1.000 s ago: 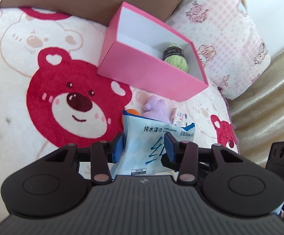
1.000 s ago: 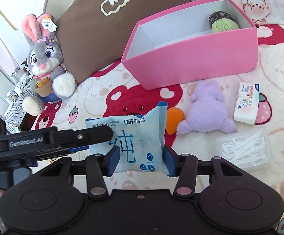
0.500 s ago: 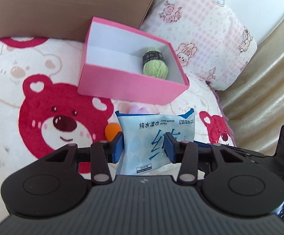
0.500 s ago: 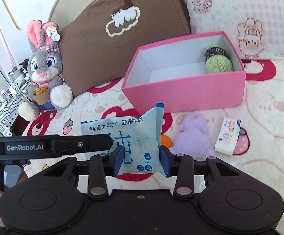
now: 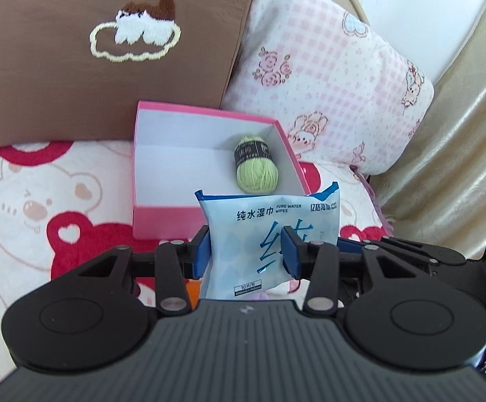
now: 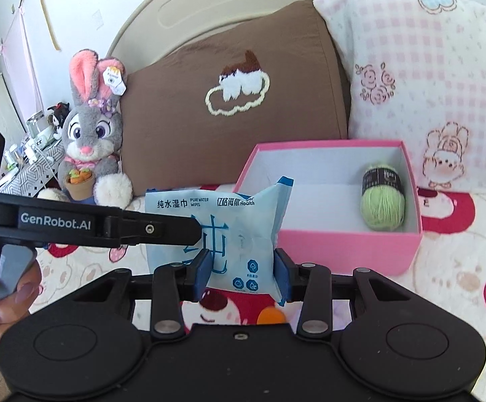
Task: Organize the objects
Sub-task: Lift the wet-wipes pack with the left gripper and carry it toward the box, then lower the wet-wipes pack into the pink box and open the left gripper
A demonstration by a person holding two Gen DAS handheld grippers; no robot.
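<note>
Both grippers, left (image 5: 246, 248) and right (image 6: 241, 266), clamp one soft blue wet-wipe pack (image 5: 269, 234) (shared carry) just before the open pink cardboard box (image 6: 350, 248)

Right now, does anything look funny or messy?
Yes, one thing: the wipes pack is pinched by both the left gripper and the right gripper at once, held up in front of the pink box. The green yarn sits tidily inside.
</note>
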